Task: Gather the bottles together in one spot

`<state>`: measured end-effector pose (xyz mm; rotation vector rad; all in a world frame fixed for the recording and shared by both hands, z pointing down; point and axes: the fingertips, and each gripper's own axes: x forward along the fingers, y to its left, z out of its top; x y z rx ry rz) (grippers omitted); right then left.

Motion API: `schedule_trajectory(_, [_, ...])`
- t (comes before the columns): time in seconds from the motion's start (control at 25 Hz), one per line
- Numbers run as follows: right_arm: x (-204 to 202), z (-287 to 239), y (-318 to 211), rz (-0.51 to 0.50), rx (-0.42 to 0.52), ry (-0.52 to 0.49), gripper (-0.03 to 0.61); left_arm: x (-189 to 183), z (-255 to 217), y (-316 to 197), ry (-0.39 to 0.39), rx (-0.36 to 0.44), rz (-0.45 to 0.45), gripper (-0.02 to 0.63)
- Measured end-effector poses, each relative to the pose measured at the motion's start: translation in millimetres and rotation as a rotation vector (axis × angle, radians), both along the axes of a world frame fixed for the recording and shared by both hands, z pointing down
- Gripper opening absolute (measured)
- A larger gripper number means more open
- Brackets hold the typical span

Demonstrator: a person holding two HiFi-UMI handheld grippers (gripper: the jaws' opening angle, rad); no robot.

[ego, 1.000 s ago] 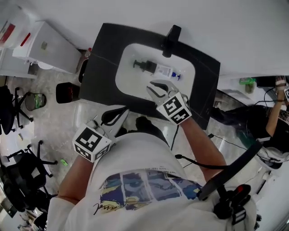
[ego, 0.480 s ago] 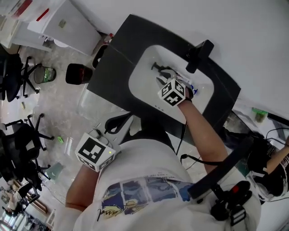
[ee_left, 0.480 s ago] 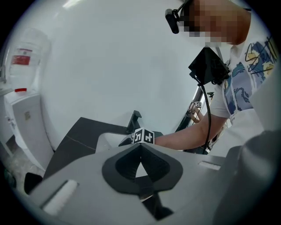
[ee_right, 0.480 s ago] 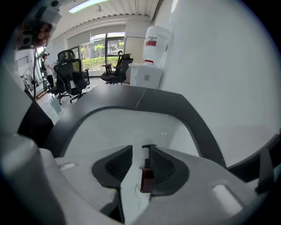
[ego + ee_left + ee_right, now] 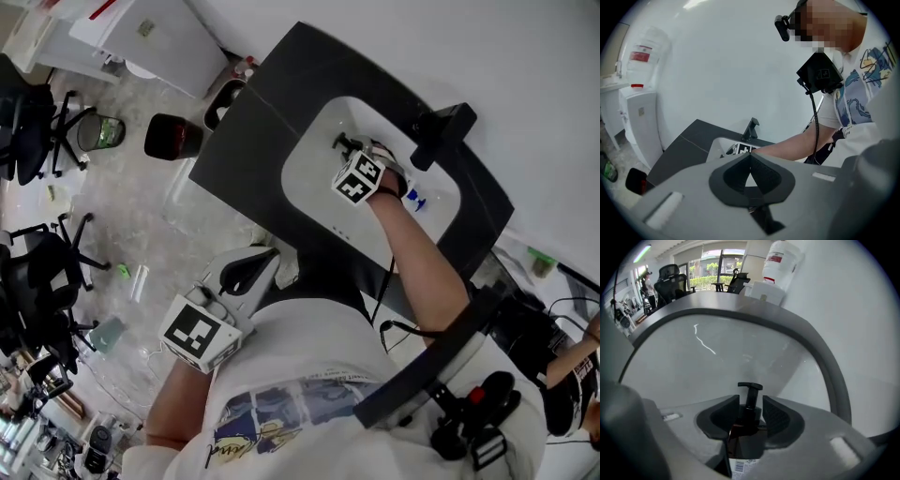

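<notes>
While a dark pump bottle (image 5: 746,427) sits in the sink basin (image 5: 309,183), our right gripper's (image 5: 751,409) fingers, just opening, straddle its neck. Our left gripper's (image 5: 750,157) fingers meet, empty. Overhead, our hand hides most of the bottle.

— White short-sleeved T-shirt (image 5: 300,337), blue cartoon panels printed across the front.
— Broad black strap (image 5: 431,361) over it, and a thin black cable (image 5: 815,122).
— Left tool (image 5: 750,157): smooth grey shell, black pads.
— Same grey and black on the right tool (image 5: 751,404). Black-and-white marker cube (image 5: 359,178) on each.
— Small black camera (image 5: 783,21) up at the head, black box (image 5: 819,74) below it.
</notes>
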<state>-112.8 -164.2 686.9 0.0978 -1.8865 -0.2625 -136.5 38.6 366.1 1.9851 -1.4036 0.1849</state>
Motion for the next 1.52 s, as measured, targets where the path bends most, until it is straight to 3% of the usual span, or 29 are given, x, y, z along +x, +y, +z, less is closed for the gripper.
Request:
schedule_trajectory(0.64, [-17,40,-13,0.004,-0.059,0.064,0.144,-11,21,12,0.035,-0.052,-0.064,0.002])
schedule_trajectory(0.88, [-18,41,-16,0.035,-0.032,0.057,0.115,-11,24,15,0.038,-0.056,-0.059,0.002])
schedule_trajectory(1.0, [-15,34,-13,0.062,-0.013,0.025,0.081,-10,23,17,0.040,-0.048,-0.049,0.002])
schedule_trajectory(1.2, [-9,14,-6,0.079,0.041,-0.033,0.078,-7,18,19,0.032,-0.027,-0.010,0.002])
schedule_trajectory(1.52, [-10,-29,13,0.137,0.039,-0.254,0.080,-1,10,20,0.022,-0.016,0.071,0.002])
